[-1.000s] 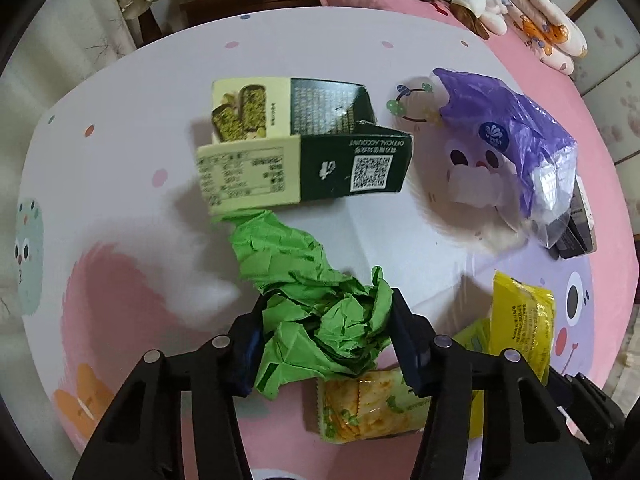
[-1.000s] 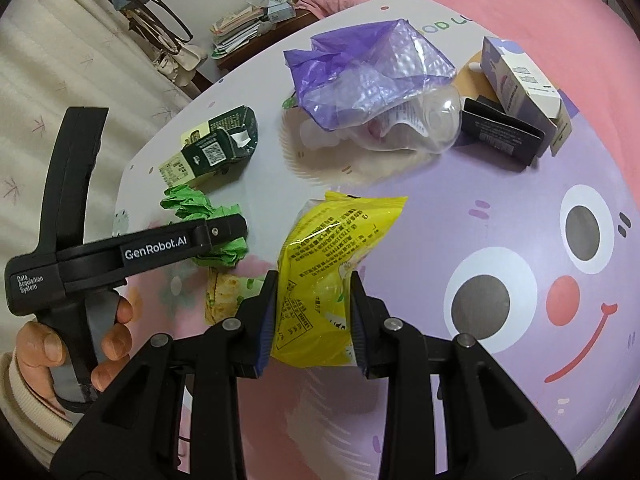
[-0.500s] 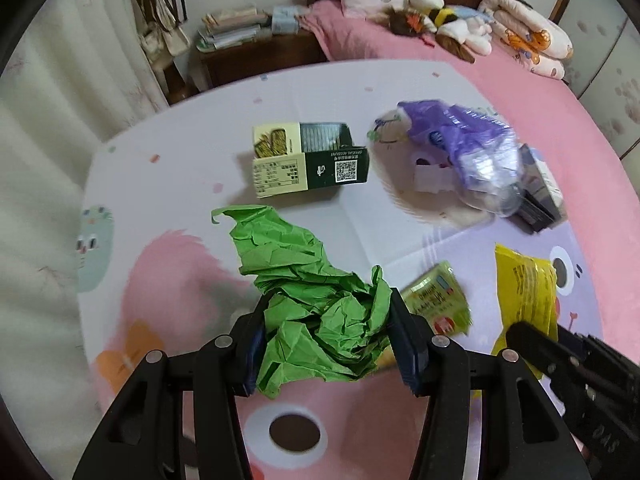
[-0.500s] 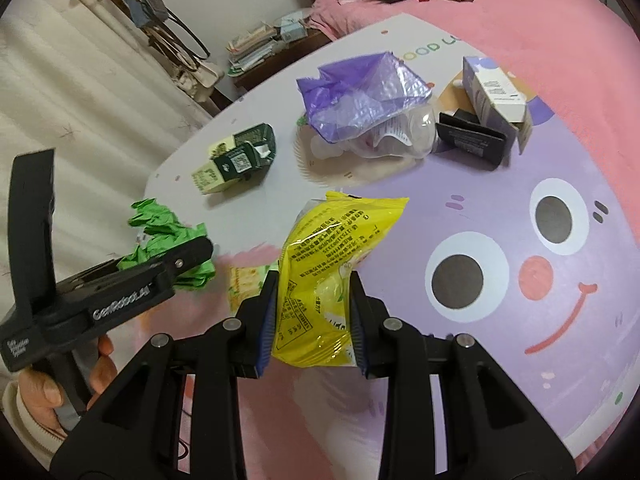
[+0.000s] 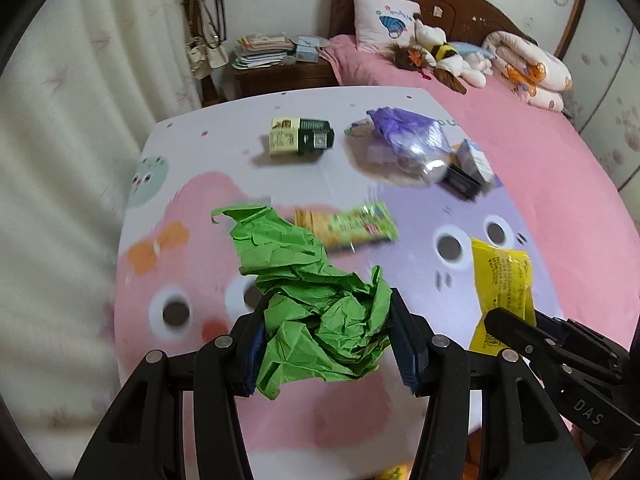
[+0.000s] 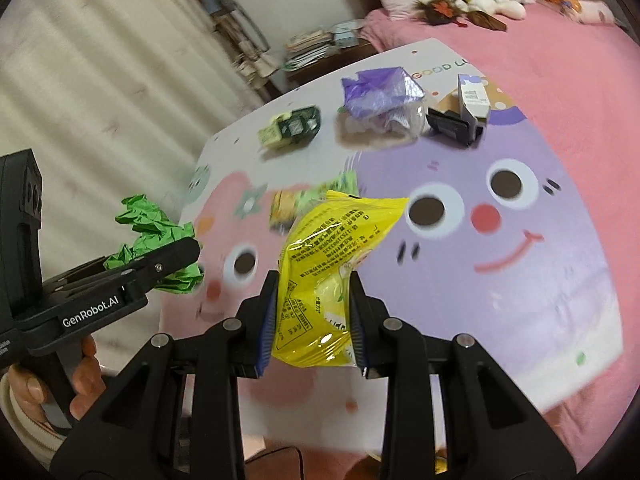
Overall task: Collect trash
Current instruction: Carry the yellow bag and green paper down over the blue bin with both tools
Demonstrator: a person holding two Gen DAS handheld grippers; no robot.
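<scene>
My left gripper (image 5: 326,340) is shut on a crumpled green paper (image 5: 308,292), held high above the cartoon mat (image 5: 420,288). My right gripper (image 6: 314,320) is shut on a yellow snack bag (image 6: 332,252), also lifted off the mat. In the right wrist view the left gripper (image 6: 176,256) shows at the left with the green paper (image 6: 148,232) and a hand (image 6: 60,388) on its handle. On the mat lie a green snack wrapper (image 5: 348,226), a dark green carton (image 5: 302,142), a purple plastic bag (image 5: 408,134) and small boxes (image 5: 468,168).
A bed with a pink cover (image 5: 540,140), a pillow and plush toys (image 5: 440,56) lies beyond the mat. A wooden nightstand with stacked papers (image 5: 264,50) stands at the back. White curtains (image 5: 72,140) hang on the left.
Both grippers have pulled up and back from the mat with their loads. The trash left on the mat now looks smaller and farther away.
</scene>
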